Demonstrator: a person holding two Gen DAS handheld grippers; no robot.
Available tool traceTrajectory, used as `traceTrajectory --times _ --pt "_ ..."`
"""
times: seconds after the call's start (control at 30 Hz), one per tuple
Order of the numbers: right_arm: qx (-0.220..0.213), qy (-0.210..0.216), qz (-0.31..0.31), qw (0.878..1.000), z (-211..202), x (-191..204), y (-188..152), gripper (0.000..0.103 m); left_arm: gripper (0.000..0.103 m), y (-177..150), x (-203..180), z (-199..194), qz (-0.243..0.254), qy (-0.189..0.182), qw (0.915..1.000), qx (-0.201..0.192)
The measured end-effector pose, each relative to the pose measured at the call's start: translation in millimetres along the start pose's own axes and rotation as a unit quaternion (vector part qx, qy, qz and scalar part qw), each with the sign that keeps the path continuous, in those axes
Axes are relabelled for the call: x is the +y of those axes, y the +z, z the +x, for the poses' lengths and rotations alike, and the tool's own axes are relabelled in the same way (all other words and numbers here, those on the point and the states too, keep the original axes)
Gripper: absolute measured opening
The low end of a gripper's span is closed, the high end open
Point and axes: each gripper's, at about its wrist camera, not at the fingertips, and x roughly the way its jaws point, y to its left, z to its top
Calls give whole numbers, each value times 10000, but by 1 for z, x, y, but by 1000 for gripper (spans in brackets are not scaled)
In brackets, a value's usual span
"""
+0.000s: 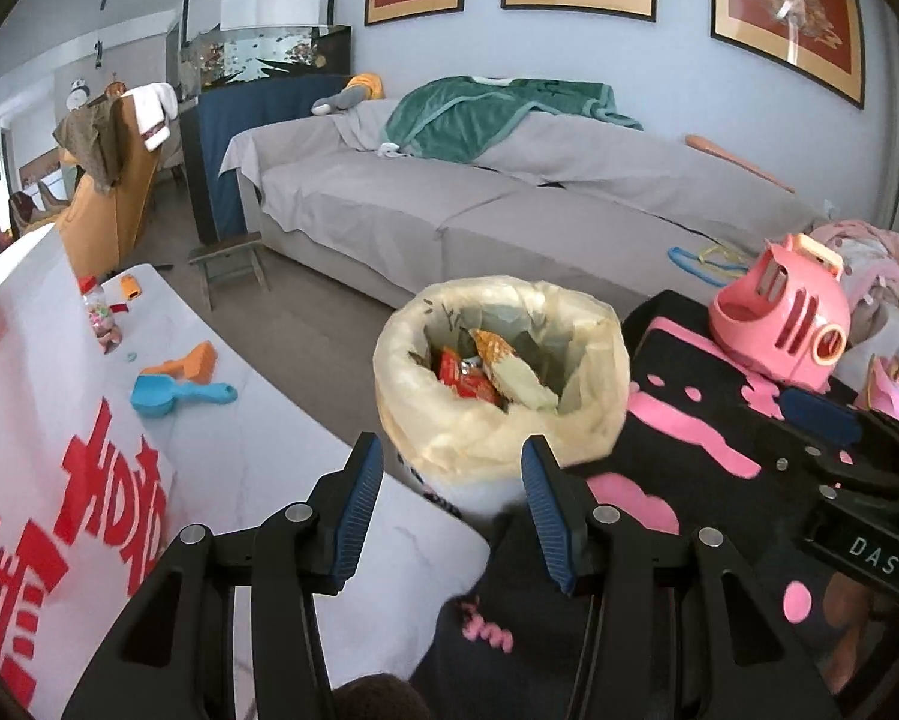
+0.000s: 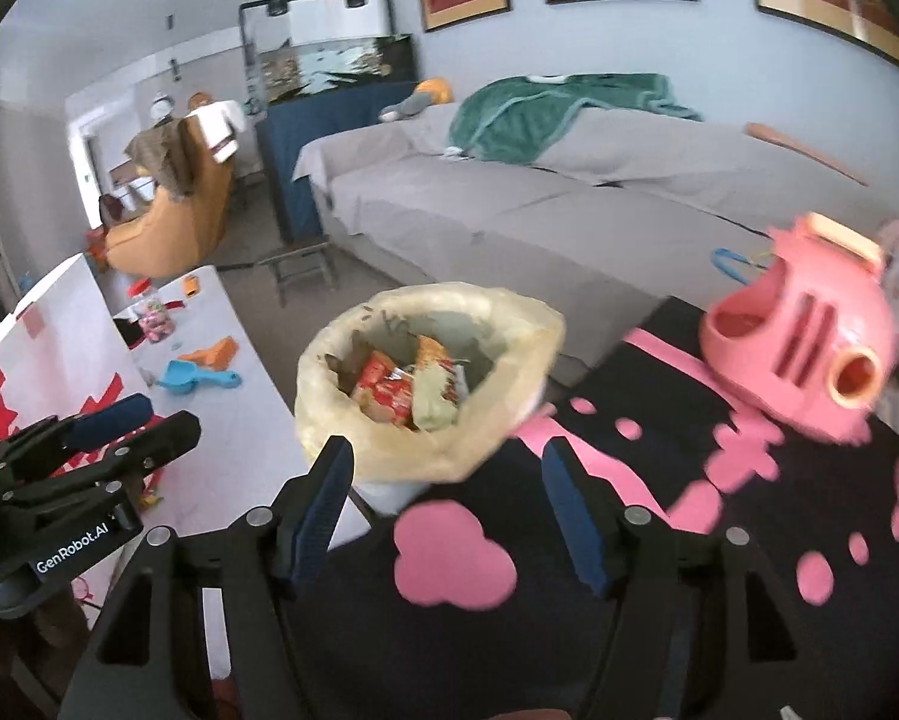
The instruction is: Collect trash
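A white bin lined with a pale yellow bag (image 1: 593, 360) (image 2: 341, 360) stands on the floor between a white table and a black-and-pink cloth. Red and green snack wrappers (image 1: 479, 378) (image 2: 407, 390) lie inside it. My left gripper (image 1: 452, 510) hovers just short of the bin, jaws apart, nothing between them. My right gripper (image 2: 449, 510) also stands open and empty in front of the bin. In the right wrist view the left gripper (image 2: 110, 426) shows at the left edge; in the left wrist view the right gripper (image 1: 839, 438) shows at the right edge.
The white table (image 1: 257, 420) at left carries a blue scoop (image 1: 173, 396), an orange toy (image 1: 191, 363) and a candy jar (image 1: 102, 318). A pink toy (image 1: 791, 318) sits on the black-and-pink cloth (image 1: 707, 420). A grey sofa (image 1: 509, 198) lies beyond, with a small stool (image 1: 230, 264).
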Motion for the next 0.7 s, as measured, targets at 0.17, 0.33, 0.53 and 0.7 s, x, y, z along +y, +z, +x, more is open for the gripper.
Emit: traceTrajectory --times 0.17,0.33,0.53,0.7 --pt "4 -86 117 9999 -24 -2 -15 63 49 -9 -7 -14 111 93 9998 97" --pt "-130 -147 74 9998 -38 1 -18 63 49 -8 -10 -26 146 126 9998 -65" --pt "-129 -419 24 9990 -42 1 -21 63 49 -7 -10 -29 139 95 9998 -60" --pt "-117 -409 41 9991 -42 0 -22 63 49 -7 -10 -29 156 54 9999 -23"
